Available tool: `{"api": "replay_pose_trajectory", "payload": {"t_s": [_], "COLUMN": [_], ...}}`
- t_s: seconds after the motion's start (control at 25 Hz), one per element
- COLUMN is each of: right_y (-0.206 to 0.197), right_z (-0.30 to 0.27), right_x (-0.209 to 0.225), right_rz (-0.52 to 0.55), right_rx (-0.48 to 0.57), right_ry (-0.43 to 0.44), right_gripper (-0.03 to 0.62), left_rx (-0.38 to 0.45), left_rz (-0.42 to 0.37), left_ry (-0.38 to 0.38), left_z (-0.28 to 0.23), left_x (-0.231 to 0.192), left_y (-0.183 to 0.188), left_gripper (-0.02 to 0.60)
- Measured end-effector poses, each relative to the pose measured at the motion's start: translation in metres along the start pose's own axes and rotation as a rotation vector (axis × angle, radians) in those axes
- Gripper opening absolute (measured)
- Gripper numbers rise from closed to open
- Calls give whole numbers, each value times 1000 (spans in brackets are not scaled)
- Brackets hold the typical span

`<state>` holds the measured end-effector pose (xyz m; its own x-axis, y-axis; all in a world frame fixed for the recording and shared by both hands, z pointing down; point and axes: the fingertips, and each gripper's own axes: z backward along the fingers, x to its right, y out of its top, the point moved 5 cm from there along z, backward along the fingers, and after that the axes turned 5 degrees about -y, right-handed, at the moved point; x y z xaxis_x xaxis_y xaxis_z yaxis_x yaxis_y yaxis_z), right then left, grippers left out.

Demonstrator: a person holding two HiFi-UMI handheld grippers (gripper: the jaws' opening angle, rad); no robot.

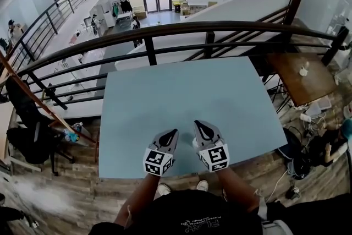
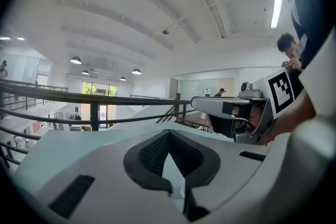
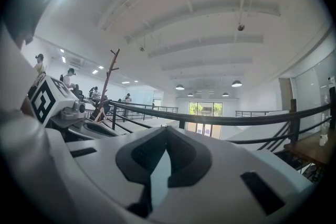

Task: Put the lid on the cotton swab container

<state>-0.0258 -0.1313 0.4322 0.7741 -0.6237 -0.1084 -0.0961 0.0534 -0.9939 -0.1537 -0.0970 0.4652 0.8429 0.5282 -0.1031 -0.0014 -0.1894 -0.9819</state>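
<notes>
Pale blue tabletop [image 1: 220,96] beside a mezzanine railing [image 1: 181,26].
We hold left gripper [image 1: 174,131] and right gripper [image 1: 197,123] over its near edge, both pressed together, nothing between.

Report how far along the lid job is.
Nothing looks done: no cotton swab container or lid shows on the blue table. Nothing in hand: left hand-held gripper and right hand-held gripper sit shut and empty near its front edge. The whole job remains.
</notes>
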Motion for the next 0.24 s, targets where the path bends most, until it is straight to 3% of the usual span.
{"api": "replay_pose_trajectory", "payload": {"t_s": [0.24], "right_y": [-2], "right_z": [-2], "right_x": [1], "right_rz": [-10], "right_rx": [15], "right_ry": [12], "right_gripper": [18], "left_rx": [4], "left_rz": [-7], "left_ry": [9], "left_z": [-5], "left_x": [-1], "left_y": [3], "left_gripper": [9]}}
